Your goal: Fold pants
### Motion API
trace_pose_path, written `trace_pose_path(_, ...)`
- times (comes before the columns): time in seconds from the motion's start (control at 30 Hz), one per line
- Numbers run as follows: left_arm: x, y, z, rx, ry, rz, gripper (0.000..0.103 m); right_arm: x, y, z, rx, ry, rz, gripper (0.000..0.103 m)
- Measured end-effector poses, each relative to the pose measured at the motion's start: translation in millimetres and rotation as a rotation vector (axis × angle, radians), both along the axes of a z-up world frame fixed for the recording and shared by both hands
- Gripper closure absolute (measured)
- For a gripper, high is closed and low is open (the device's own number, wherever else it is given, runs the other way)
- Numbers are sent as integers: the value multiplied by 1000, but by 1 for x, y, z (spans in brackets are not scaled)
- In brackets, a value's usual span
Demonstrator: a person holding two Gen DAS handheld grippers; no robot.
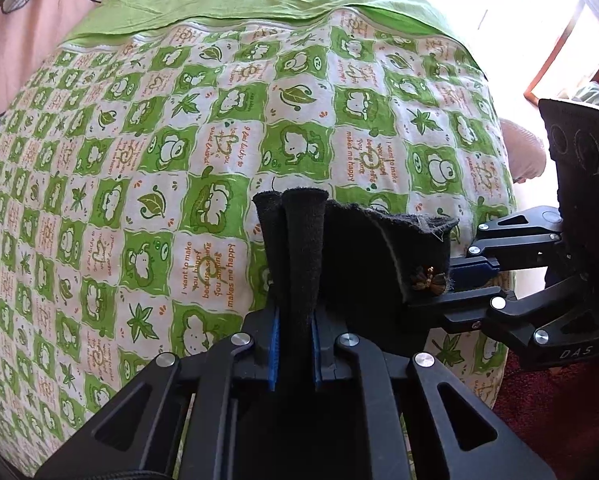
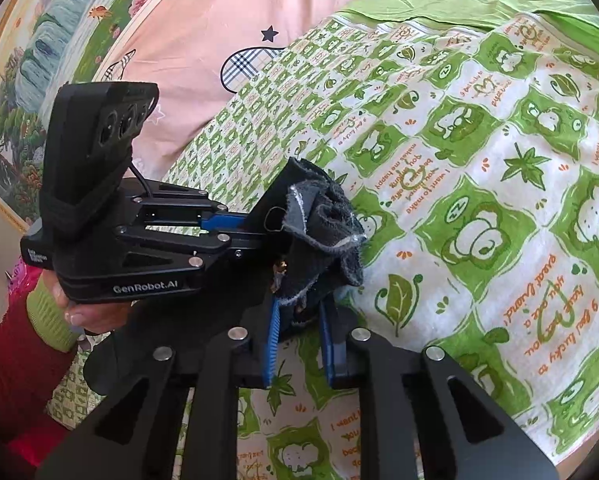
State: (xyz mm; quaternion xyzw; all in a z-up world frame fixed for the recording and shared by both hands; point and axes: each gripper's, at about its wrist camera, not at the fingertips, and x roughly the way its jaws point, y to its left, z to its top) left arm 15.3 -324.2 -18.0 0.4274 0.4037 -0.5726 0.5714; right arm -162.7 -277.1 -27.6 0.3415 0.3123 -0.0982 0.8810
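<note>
Both claws grip the same bunched piece of the black pants (image 1: 363, 248), held up off the bed above the green frog quilt (image 1: 179, 152). The left claw (image 1: 293, 216) is closed tight on a narrow roll of the cloth, its pads nearly meeting with fabric pinched between them. The right claw (image 2: 299, 280) is also closed on the pants, on a thicker wad at the frayed hem just beside the left claw's hold, so its pads stand a little wider apart.

The main risk is that the two grips sit too close together. With both claws on one crumpled clump, the rest of the pants hangs out of view, and I cannot tell whether a single layer or several are caught. If several are, pulling the claws apart over the quilt would likely drag a twisted bundle rather than spread a clean edge, and the fold would come out crooked.

The right claw's hold looks the weaker one: the wad is loose and ragged, so a sideways tug could let it slip out and drop onto the quilt.

The small bead ornament (image 1: 429, 280) on the cloth lies near the right claw and could snag on a pad.

The quilt is soft and could bunch up under the pants when they are laid down.
</note>
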Motion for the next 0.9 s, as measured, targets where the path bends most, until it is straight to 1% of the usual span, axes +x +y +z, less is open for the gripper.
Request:
trace_pose_path(0.17,-5,4,9,-32,2,21,94,0,3,8,-5,-19,18,87)
trace_pose_path(0.37,3,32,44,-126,33,78,94,5,18,30,-34,-68,67,88)
trace_pose_path(0.57,12,77,80,-227,52,162,94,19,48,56,-77,-123,176,88)
trace_pose_path(0.63,14,90,85,-253,52,194,94,27,61,64,-91,-138,219,88)
trace_pose_path(0.73,18,123,97,-293,50,248,94,39,81,72,-101,-154,285,88)
trace_pose_path(0.9,29,173,103,-334,52,337,94,63,117,75,-111,-161,407,88)
